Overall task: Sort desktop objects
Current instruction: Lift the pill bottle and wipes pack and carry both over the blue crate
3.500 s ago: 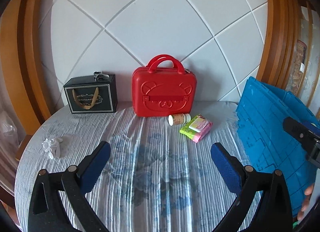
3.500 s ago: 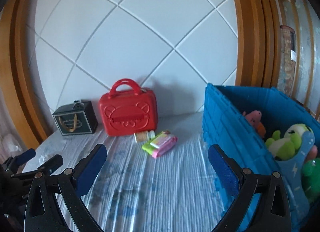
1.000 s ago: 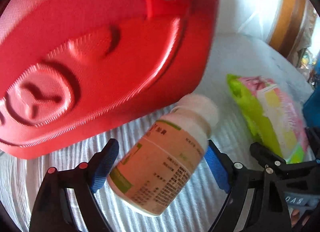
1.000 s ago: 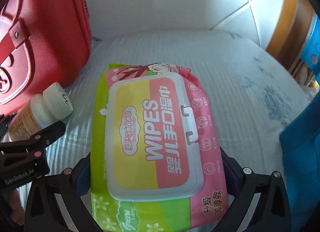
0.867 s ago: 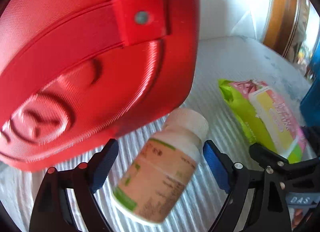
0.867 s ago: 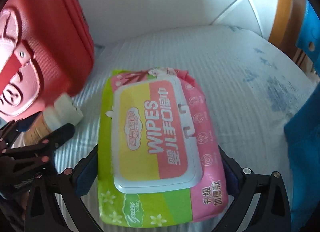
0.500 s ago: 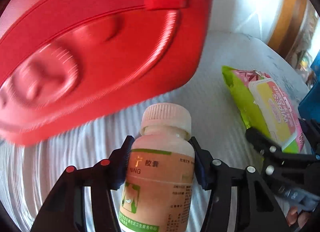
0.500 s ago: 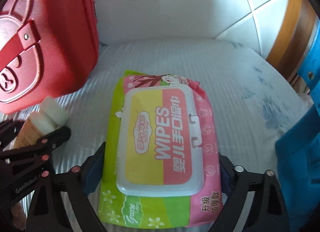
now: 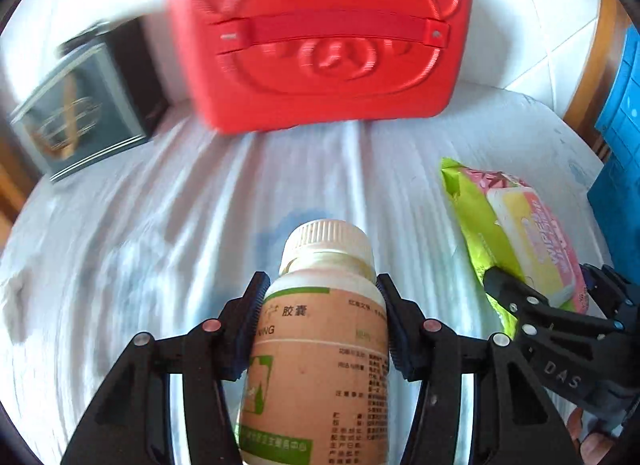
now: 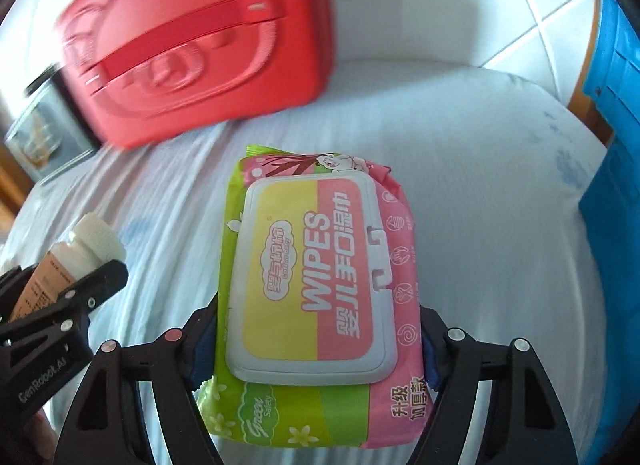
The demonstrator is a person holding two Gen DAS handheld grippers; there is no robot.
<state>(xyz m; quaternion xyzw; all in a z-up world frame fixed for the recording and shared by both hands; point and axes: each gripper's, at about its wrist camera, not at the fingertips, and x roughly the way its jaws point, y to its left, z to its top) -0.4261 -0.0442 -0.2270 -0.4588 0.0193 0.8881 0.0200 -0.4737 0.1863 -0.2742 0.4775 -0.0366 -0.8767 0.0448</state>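
1. Left gripper point(image 9: 320, 329): clamped on the white-capped tan-labelled plastic pill bottle point(image 9: 320, 345), above the white ribbed tablecloth point(image 9: 160, 225).
2. Right gripper point(image 10: 316, 349): jaws closing, pads pressing the green-and-pink soft wipes pack point(image 10: 316, 289).

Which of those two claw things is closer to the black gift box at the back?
The left. The left gripper, its fingers around the pill bottle, sits on the side of the black box; the right gripper, closing on the wipes pack, is farther, toward the blue crate.
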